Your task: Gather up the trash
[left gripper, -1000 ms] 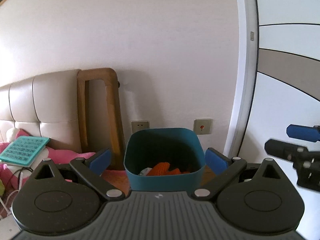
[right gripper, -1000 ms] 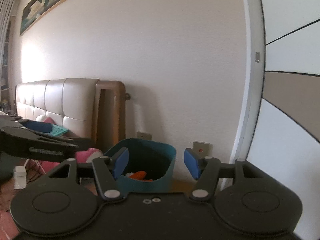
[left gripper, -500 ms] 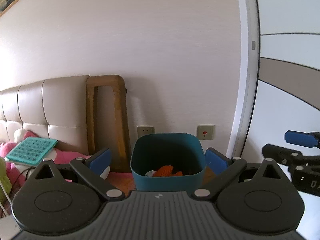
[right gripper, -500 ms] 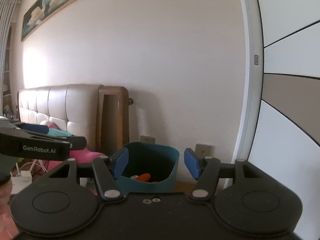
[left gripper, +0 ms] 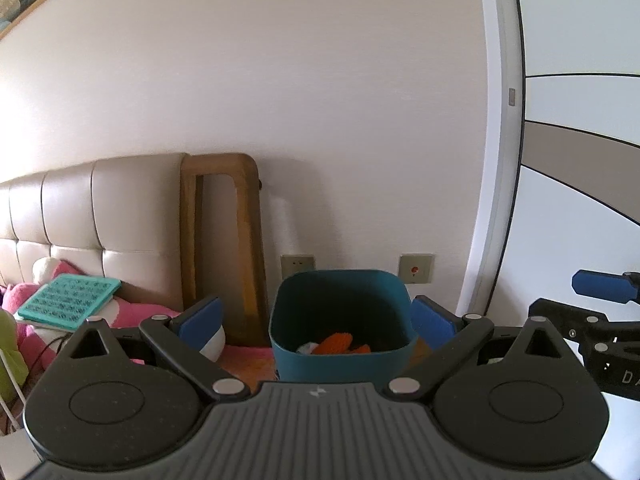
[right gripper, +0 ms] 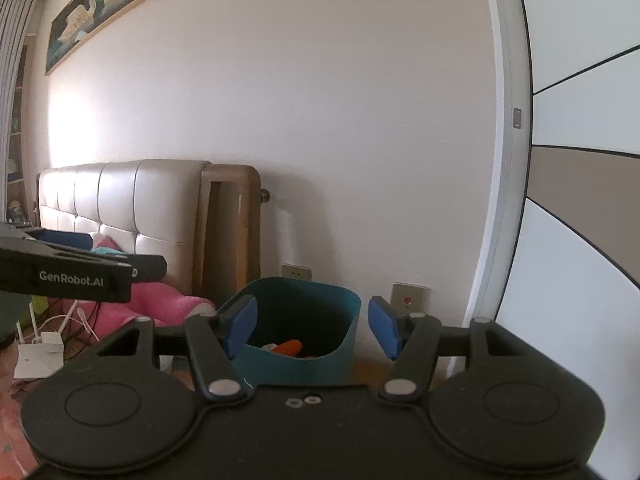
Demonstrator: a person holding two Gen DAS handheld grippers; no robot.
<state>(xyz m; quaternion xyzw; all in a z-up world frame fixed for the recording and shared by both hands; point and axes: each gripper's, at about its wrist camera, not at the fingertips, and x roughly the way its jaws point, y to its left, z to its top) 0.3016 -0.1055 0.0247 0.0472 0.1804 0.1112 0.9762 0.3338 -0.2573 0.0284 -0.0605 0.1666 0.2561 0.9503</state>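
Observation:
A teal bin [left gripper: 342, 356] stands on the floor by the wall, with orange trash [left gripper: 340, 343] and a white scrap inside. My left gripper [left gripper: 316, 318] is open and empty, its blue pads either side of the bin from a distance. In the right wrist view the same bin [right gripper: 298, 364] shows with orange trash [right gripper: 289, 347] inside. My right gripper [right gripper: 313, 326] is open and empty, held back from the bin. The right gripper also shows at the right edge of the left wrist view [left gripper: 600, 292].
A padded headboard [left gripper: 96, 216] with a wooden frame [left gripper: 224, 248] stands left of the bin. Pink plush and a teal book [left gripper: 68, 300] lie on the bed. Wall sockets [left gripper: 416, 269] sit behind the bin. A white door frame [left gripper: 496, 160] rises at right. Cables and a white adapter [right gripper: 40, 350] lie at left.
Both grippers have lifted and drawn back from the bin, which now sits lower and smaller in both views. Both stay open and empty.

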